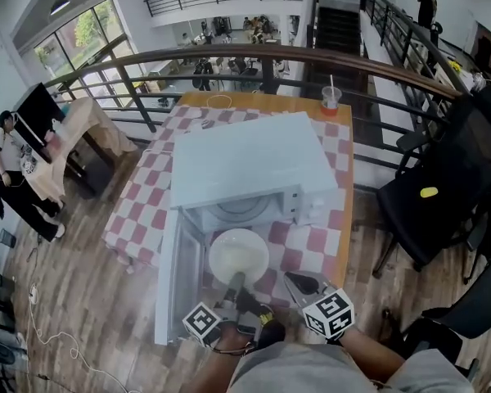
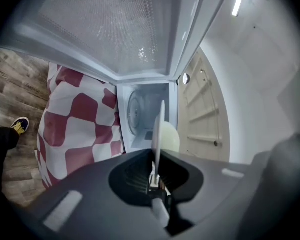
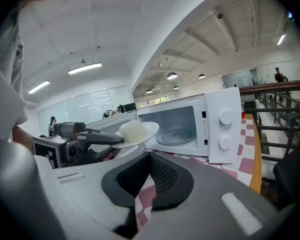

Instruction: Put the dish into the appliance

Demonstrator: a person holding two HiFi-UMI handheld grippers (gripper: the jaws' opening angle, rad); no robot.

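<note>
A white plate [image 1: 239, 256] carrying a pale rounded lump [image 3: 132, 130] hangs level just in front of the open white microwave [image 1: 245, 162]. My left gripper [image 1: 233, 283] is shut on the plate's near rim. In the left gripper view the plate [image 2: 160, 129] shows edge-on between the jaws, aimed at the oven cavity and its glass turntable [image 2: 135, 111]. The microwave door [image 1: 176, 277] is swung out to the left of the plate. My right gripper [image 1: 299, 283] is shut and holds nothing, to the right of the plate above the checked cloth. In the right gripper view the microwave [image 3: 210, 124] stands ahead.
The microwave sits on a red-and-white checked cloth [image 1: 311, 244] over a wooden table. A cup with a straw [image 1: 331, 98] stands at the far right corner. A black chair [image 1: 442, 195] is right of the table, and a railing [image 1: 229, 56] runs behind it.
</note>
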